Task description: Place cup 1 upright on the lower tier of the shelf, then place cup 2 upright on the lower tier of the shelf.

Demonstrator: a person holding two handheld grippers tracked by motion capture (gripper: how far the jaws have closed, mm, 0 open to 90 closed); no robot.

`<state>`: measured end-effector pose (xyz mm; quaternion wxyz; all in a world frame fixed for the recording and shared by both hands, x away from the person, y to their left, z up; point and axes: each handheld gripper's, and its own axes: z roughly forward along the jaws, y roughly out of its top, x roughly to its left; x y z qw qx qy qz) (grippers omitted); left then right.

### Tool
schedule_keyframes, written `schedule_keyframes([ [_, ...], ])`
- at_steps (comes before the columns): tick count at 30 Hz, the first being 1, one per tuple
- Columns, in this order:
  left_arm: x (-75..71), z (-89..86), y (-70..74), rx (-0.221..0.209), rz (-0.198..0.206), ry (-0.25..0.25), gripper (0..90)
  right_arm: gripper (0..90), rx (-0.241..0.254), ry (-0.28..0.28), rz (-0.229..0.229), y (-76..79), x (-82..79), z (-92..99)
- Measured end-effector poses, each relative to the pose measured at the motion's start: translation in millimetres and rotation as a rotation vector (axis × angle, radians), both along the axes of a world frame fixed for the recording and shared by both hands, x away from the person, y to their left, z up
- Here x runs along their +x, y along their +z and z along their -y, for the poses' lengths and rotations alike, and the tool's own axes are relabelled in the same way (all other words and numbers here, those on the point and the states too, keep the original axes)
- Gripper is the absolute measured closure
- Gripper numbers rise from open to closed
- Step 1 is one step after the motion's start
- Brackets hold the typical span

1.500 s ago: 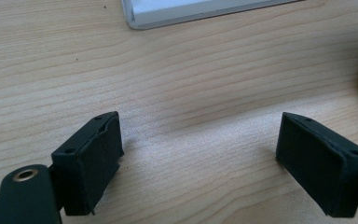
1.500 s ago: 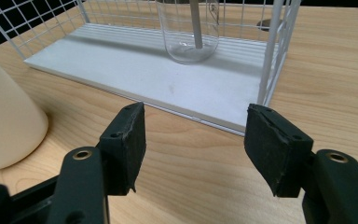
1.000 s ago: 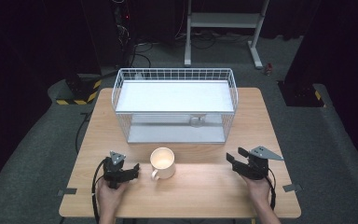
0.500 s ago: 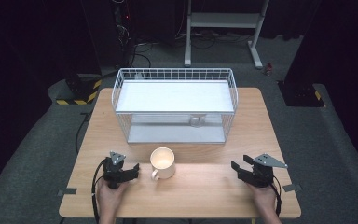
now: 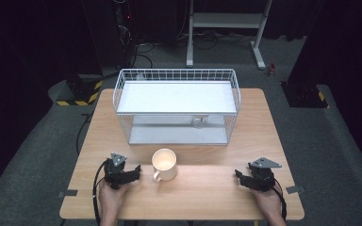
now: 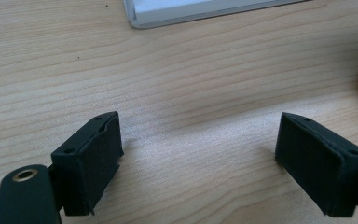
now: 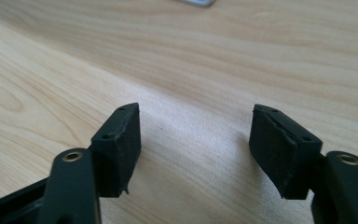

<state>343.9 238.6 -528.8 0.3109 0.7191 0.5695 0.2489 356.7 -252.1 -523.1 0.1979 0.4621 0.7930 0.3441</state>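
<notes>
Two tongs rest low on the table (image 5: 202,188), both apart and empty; the right tongs (image 5: 238,175) have just been opening. One cream mug (image 5: 164,163) stands at three o'clock of the left tongs (image 5: 135,171), just beside them.

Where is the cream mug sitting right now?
In the high view the mug stands upright on the table, just in front of the wire basket and beside the left gripper, handle toward the person.
</notes>
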Motion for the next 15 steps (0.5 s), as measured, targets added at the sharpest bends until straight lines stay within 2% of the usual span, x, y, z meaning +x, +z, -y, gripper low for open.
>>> schedule_keyframes([
  [1, 0.0, 0.2, -0.2, 0.000, 0.002, 0.007, 14.6, 32.4, -0.018, 0.007, 0.006, -0.1, 0.4, -0.6],
  [6, 0.7, 0.9, -0.3, -0.004, -0.001, 0.026, 14.1, 26.9, -0.023, 0.014, 0.002, -0.3, 4.4, 0.9],
  [12, 0.2, -1.9, 0.5, 0.001, -0.004, 0.004, 13.4, 26.6, -0.024, -0.003, 0.003, -0.4, 5.3, -1.0],
  [15, -4.0, -2.9, 3.6, -0.035, 0.008, 0.000, 12.9, 26.6, -0.024, -0.003, 0.003, -0.4, 5.3, -1.0],
])
